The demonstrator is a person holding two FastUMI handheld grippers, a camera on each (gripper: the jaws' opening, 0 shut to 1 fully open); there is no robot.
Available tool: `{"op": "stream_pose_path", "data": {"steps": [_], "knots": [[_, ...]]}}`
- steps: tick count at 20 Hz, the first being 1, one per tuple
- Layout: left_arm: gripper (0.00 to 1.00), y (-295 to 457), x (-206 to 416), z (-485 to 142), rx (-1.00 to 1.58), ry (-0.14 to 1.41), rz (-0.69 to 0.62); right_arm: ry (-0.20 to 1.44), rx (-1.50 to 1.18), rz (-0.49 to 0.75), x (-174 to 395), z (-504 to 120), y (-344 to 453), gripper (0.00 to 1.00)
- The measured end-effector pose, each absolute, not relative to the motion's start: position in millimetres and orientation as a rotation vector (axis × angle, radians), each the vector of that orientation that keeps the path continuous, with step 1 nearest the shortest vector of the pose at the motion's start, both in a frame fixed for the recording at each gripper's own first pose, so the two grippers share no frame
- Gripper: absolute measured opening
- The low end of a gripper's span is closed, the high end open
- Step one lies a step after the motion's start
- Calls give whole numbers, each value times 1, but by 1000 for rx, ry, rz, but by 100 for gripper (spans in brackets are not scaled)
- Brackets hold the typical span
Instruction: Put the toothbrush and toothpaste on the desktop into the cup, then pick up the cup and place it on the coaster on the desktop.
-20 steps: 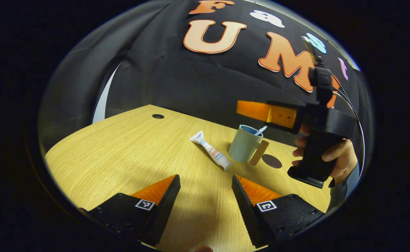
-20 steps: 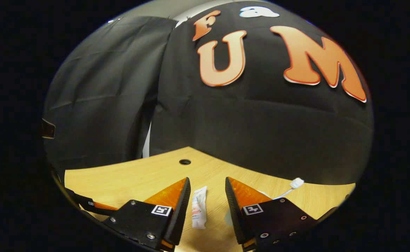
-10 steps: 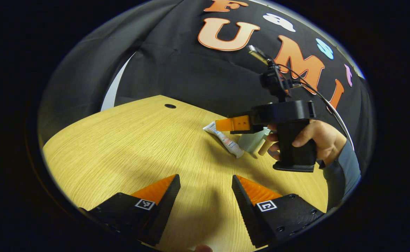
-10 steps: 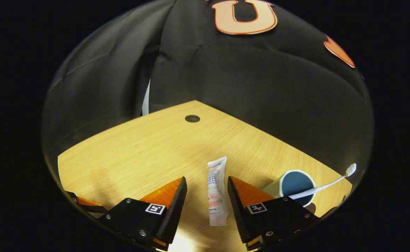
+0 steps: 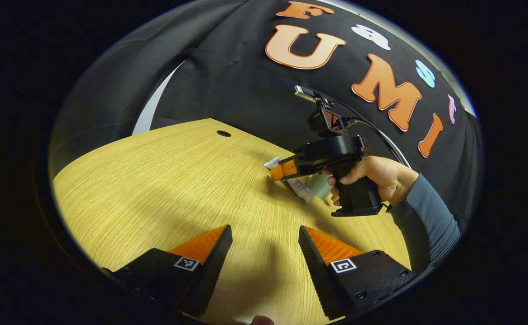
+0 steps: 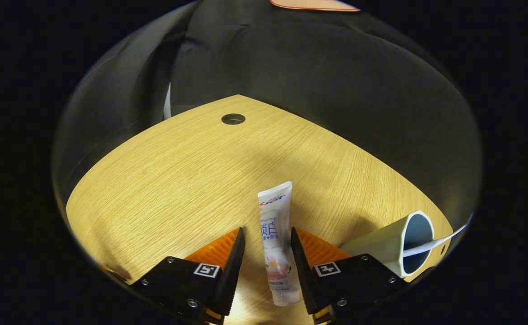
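Note:
The white toothpaste tube (image 6: 275, 234) lies flat on the wooden desk, cap end toward me. My right gripper (image 6: 266, 232) is open, one finger on each side of the tube, with a gap showing on its left side. To the right stands the pale green cup (image 6: 381, 246), the white toothbrush (image 6: 431, 243) leaning out of it. In the left gripper view, the right gripper (image 5: 278, 171) tilts down over the tube (image 5: 301, 189) and hides most of the cup (image 5: 320, 185). My left gripper (image 5: 264, 230) is open above bare desk, holding nothing.
A hand (image 5: 377, 174) with a grey sleeve holds the right gripper. A round cable hole (image 6: 233, 119) sits near the desk's far corner (image 5: 223, 133). Black cloth walls close the desk's far edges. Bare wood stretches left of the tube.
The right gripper has tipped down and dropped toward the desk until its fingers flank the toothpaste. The left gripper has barely shifted and stays open.

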State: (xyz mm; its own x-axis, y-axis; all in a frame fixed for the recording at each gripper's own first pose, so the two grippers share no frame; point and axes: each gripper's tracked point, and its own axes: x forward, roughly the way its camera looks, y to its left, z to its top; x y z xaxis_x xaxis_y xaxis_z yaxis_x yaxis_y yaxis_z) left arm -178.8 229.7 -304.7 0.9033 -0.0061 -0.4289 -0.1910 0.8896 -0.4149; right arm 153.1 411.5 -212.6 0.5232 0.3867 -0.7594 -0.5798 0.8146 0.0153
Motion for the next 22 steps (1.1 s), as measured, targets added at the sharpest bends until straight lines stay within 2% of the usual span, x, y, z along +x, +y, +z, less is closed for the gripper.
{"op": "stream_pose_path", "data": {"steps": [1,3,4,5,6,8,14,22], "knots": [[89,230,-180,-304,-474,439,98,854,-238,577,156,-214,410,60],[89,227,-180,-303,-483,439,93,861,-213,570,161,-214,409,50],[89,227,-181,-301,-482,437,91,859,-214,557,161,-214,405,36],[89,226,-183,-300,-479,437,90,874,-192,541,161,-214,403,35],[89,226,-183,-299,-476,435,89,888,-172,532,158,-210,405,20],[89,225,-182,-301,-477,439,87,890,-129,560,156,-205,405,13],[89,221,-181,-304,-485,461,76,796,-43,601,161,-200,408,12],[89,210,-179,-304,-474,462,53,560,65,602,175,-186,415,12]]}}
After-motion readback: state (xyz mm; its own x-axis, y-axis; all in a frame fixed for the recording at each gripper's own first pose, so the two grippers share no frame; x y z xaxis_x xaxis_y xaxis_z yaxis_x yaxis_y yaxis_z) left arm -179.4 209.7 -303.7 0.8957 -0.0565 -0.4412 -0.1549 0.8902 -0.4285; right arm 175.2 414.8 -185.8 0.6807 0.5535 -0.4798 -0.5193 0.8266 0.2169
